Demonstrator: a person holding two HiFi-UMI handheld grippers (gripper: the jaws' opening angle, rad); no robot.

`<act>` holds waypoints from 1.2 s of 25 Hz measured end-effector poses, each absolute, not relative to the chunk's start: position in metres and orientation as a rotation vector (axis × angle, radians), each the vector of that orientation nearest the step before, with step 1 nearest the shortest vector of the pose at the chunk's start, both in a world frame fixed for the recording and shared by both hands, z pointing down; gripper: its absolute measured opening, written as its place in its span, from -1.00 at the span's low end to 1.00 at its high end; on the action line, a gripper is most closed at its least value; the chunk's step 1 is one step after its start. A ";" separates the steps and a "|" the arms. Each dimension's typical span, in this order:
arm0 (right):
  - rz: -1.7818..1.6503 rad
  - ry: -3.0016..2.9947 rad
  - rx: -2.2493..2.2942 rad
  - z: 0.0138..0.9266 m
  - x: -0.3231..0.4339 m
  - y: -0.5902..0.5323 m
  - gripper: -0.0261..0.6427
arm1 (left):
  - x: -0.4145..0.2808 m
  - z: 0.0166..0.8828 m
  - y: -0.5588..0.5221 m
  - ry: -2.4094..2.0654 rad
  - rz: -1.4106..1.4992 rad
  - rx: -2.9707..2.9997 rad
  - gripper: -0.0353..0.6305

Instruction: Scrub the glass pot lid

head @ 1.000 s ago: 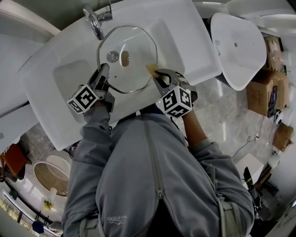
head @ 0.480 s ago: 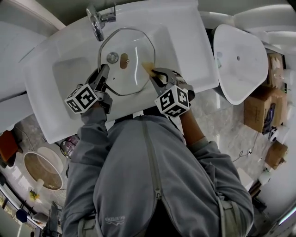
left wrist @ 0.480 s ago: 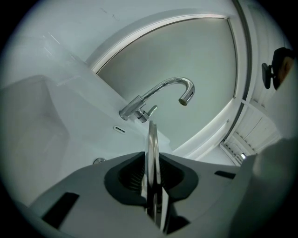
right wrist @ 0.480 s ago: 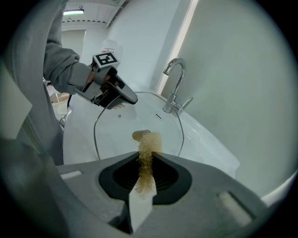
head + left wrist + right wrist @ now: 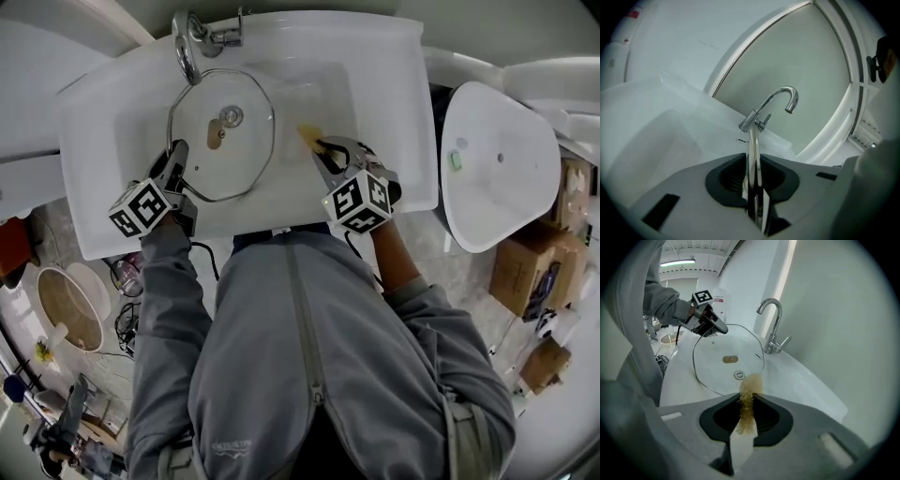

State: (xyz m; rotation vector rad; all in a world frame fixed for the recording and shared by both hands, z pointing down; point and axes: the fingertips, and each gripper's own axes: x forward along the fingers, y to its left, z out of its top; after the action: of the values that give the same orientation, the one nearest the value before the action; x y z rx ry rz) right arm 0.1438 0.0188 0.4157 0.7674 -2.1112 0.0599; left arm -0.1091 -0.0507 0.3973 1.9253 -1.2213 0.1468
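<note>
Views differ here, so we take them in turn. From the head view we see the glass lid (image 5: 239,164) held over the left part of the white sink (image 5: 375,56), with the left gripper (image 5: 176,155) on its near-left rim. Only the left gripper view shows that grip close up. There the lid's steel edge (image 5: 753,159) stands edge-on, pinched between narrow jaws, and the faucet (image 5: 776,101) rises straight beyond the tips. The other hand does not appear there.

The right gripper view fills that in (it alone looks across the whole pane). The lid lies just ahead of the right gripper (image 5: 749,401), its brown knob (image 5: 730,359) at the middle. The left gripper clamps the far rim, with a grey sleeve (image 5: 663,303) behind it. The right gripper's jaws are closed on a tan fibrous scrubber (image 5: 750,383), whose frayed end pokes out past the tips.

From above, the lid's right edge sits to the left of the scrubber, near it but apart. The lid's far edge comes close under the faucet spout, and we cannot tell whether they touch. Ahead of the right gripper's tips and to their right there is bare basin floor up to the sink's walls. A second white basin (image 5: 497,169) stands well off to that gripper's right, outside the sink.
</note>
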 end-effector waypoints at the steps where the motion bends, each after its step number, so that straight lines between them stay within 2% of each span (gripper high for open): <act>1: 0.055 -2.118 0.755 0.416 0.147 0.019 -0.75 | -0.111 0.394 -0.049 -1.250 0.162 1.926 -0.74; 9: 0.027 -2.154 0.707 0.419 0.171 0.017 -0.75 | -0.116 0.377 -0.044 -1.385 0.285 1.942 -0.77; 21: 0.013 -2.170 0.689 0.421 0.196 0.018 -0.75 | -0.164 0.362 -0.045 -1.621 0.543 1.889 -0.80; 25: 0.021 -2.183 0.692 0.422 0.196 0.017 -0.75 | -0.145 0.353 -0.046 -1.686 0.710 1.932 -0.80; 30: 0.002 -2.194 0.680 0.419 0.192 0.016 -0.75 | -0.096 0.360 -0.047 -1.635 0.752 1.990 -0.81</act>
State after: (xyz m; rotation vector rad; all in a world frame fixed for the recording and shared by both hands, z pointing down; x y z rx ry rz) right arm 0.1919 0.0162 0.4194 0.6799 -2.1944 0.0024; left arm -0.0956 -0.0470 0.3605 1.9898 -1.6349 0.7518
